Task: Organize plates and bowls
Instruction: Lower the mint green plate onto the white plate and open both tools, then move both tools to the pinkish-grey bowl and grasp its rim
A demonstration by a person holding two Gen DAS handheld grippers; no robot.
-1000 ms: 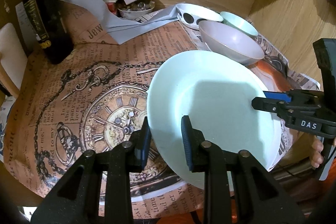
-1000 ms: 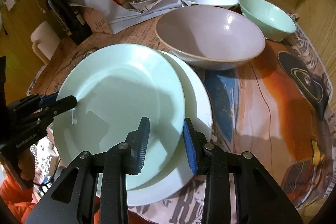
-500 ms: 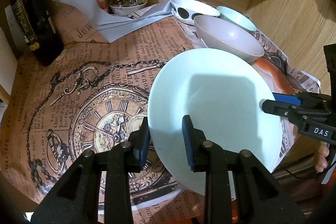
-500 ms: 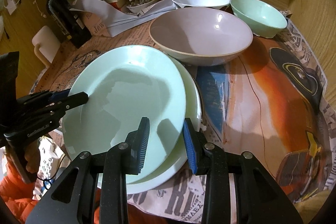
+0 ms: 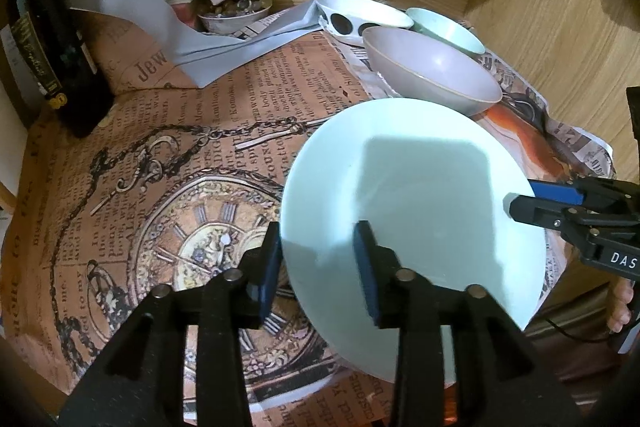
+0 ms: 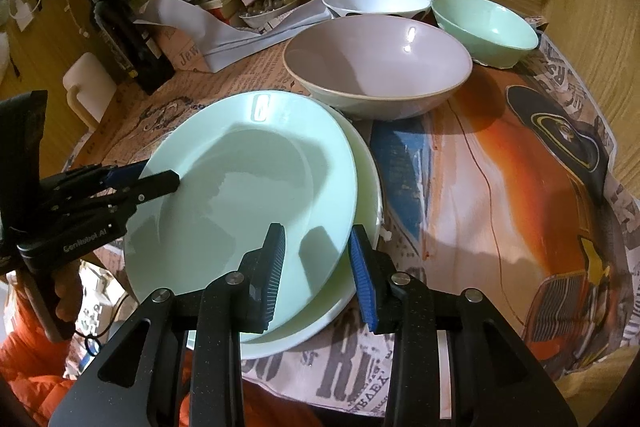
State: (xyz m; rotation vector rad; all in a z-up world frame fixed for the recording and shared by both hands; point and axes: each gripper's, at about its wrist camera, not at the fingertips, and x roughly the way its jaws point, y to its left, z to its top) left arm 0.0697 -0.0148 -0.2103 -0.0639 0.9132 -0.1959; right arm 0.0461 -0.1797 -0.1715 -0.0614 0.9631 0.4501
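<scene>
Left hand-held gripper (image 5: pixel 316 267) – jaws just widened, released – straddles the green plate's (image 5: pixel 412 203) rim.

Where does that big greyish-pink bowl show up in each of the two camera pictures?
Left wrist view: the greyish-pink bowl sits upper right, behind the mint plate.
Right wrist view: it sits at upper centre, just beyond the same plate.
Shared landmark: the small mint bowl, right of the big bowl in both views.

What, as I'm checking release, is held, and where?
The mint plate, by its rim, in the right hand-held gripper; the left hand-held gripper has just been opening its jaws around it.
</scene>
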